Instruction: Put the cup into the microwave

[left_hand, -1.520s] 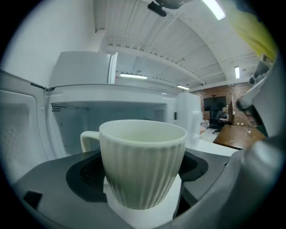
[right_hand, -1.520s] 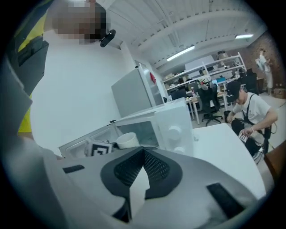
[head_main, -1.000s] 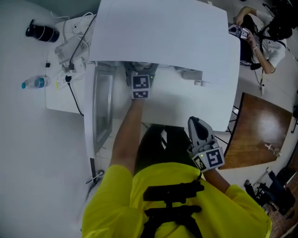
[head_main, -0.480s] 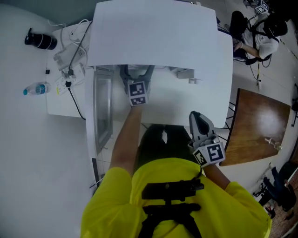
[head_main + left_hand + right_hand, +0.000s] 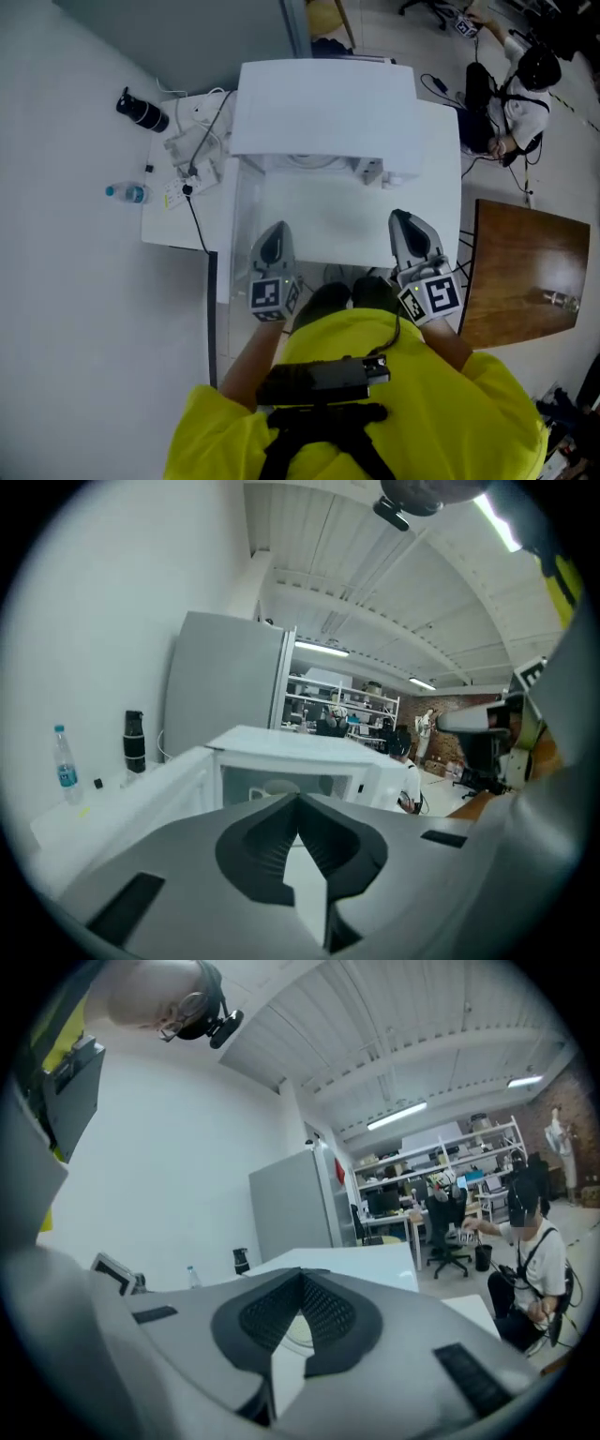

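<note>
Head view, left gripper [image 5: 273, 234] withdrawn from microwave [image 5: 323, 103], jaws pressed together, empty, right gripper [image 5: 409, 225] likewise, cup [image 5: 274, 787] left inside

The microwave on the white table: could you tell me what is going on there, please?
A person in a yellow top holds both grippers close to the body, facing the microwave. The left gripper and right gripper are shut and empty. The microwave door stands open, and a white cup sits inside.

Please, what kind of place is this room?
Probably a shared lab or workshop office. There are open metal shelves loaded with equipment, desks with computer monitors and a black swivel chair, and a white microwave oven on a white table.
</note>
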Demonstrator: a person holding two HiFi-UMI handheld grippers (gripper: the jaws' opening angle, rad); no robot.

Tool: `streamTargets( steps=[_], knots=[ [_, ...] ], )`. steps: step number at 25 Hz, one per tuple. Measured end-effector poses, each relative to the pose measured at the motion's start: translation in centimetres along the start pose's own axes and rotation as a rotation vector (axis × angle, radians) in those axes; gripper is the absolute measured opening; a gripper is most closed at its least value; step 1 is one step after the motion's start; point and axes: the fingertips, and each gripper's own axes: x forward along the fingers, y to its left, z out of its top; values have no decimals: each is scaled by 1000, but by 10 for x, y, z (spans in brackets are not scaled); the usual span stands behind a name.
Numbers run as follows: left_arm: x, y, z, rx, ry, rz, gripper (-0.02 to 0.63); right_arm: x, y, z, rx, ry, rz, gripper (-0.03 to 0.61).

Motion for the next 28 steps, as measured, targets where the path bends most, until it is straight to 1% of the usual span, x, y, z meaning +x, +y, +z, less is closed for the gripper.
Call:
streamTargets(
  steps=[3, 5, 7, 9, 12, 14, 20, 25, 28],
  knots=[
    [-39, 0, 64, -42, -104, -22, 0, -13, 8, 40, -24, -85, 7, 5],
    [-61, -3, 97, -40, -159, -30, 0, -25, 13, 58, -31, -124, 6, 5],
    [-79, -9, 118, -28, -191, -36, 0, -37, 15, 71, -22, -144, 3, 3],
    [-91, -14, 129, -17, -207, -46, 0, -46, 17, 77, -14, -150, -2, 4],
    [-98, -21, 137, 43, -227, -49, 0, -54, 17, 80, -29, -154, -16, 4],
    [-97, -23, 134, 72, -222, -41, 0, -58, 17, 80, -36, -155, -27, 4],
    [-89, -26, 125, 79, -194, -50, 0, -64, 20, 81, -39, -162, -34, 4],
    [-84, -40, 126, 112, -182, -71, 0, -71, 17, 82, -43, -162, -55, 3],
    [-81, -43, 124, 117, -172, -84, 0, -73, 16, 79, -47, -157, -62, 4]
  ],
)
